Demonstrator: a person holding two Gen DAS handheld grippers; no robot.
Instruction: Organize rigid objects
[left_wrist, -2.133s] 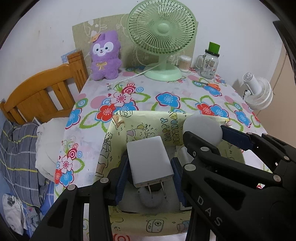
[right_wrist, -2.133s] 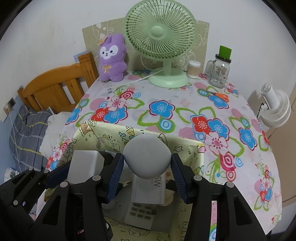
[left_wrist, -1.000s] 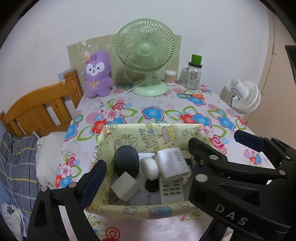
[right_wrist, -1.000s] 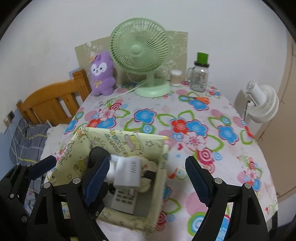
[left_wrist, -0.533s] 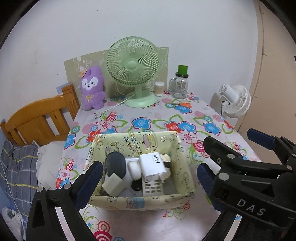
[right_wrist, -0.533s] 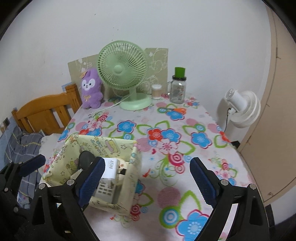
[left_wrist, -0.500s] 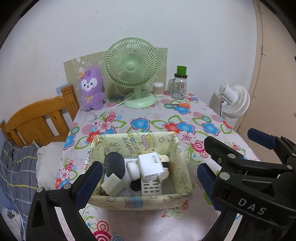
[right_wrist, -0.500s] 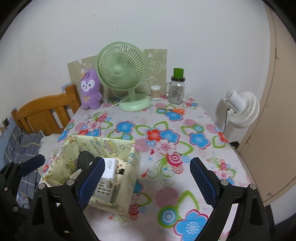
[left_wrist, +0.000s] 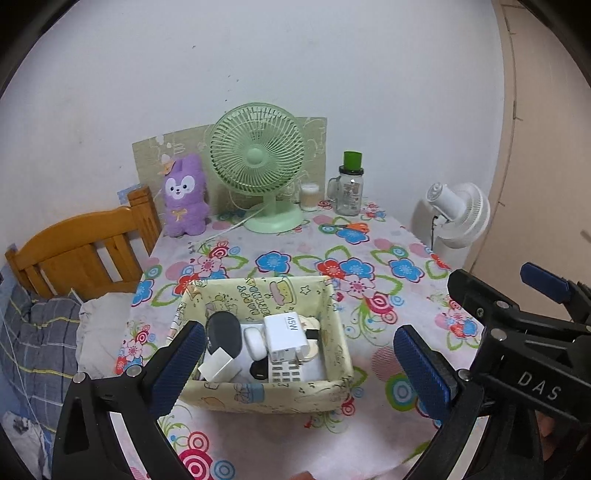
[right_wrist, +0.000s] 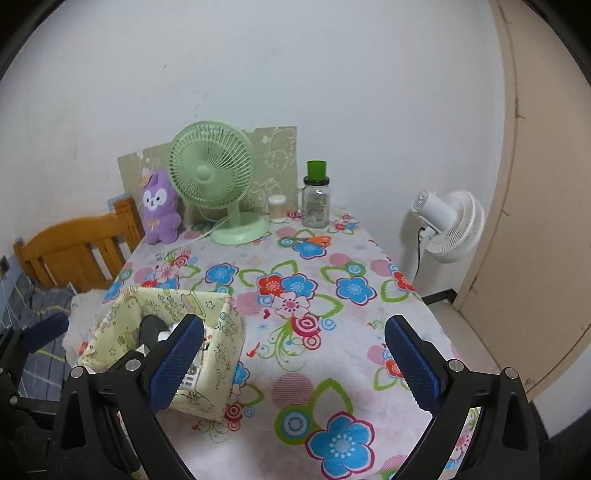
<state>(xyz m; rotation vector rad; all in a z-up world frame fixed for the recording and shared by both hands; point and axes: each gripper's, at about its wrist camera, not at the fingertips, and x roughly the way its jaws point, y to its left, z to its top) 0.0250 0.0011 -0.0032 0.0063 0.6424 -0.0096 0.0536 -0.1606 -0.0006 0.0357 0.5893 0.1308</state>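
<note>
A yellow cartoon-print fabric box (left_wrist: 266, 395) stands on the flowered tablecloth (left_wrist: 369, 280). In it lie a white 45W charger (left_wrist: 284, 334), a dark oval case (left_wrist: 223, 334), a small white case (left_wrist: 255, 341), a remote (left_wrist: 286, 371) and a white cube plug (left_wrist: 219, 367). My left gripper (left_wrist: 299, 362) hovers open above and in front of the box, holding nothing. In the right wrist view the box (right_wrist: 225, 332) sits at lower left. My right gripper (right_wrist: 295, 363) is to its right over bare cloth, jaws opening with nothing between them.
At the table's back stand a green desk fan (left_wrist: 258, 173), a purple plush (left_wrist: 184, 195), a green-lidded glass jar (left_wrist: 349, 188) and a small cup (left_wrist: 309, 195). Orange scissors (left_wrist: 356, 227) lie nearby. A white fan (right_wrist: 448, 225) stands right of the table, a wooden bedhead (left_wrist: 85, 251) left.
Both grippers let go of the white charger and the grey round case, which now lie in the box. Both have drawn back and up, and the right jaws have spread wider.
</note>
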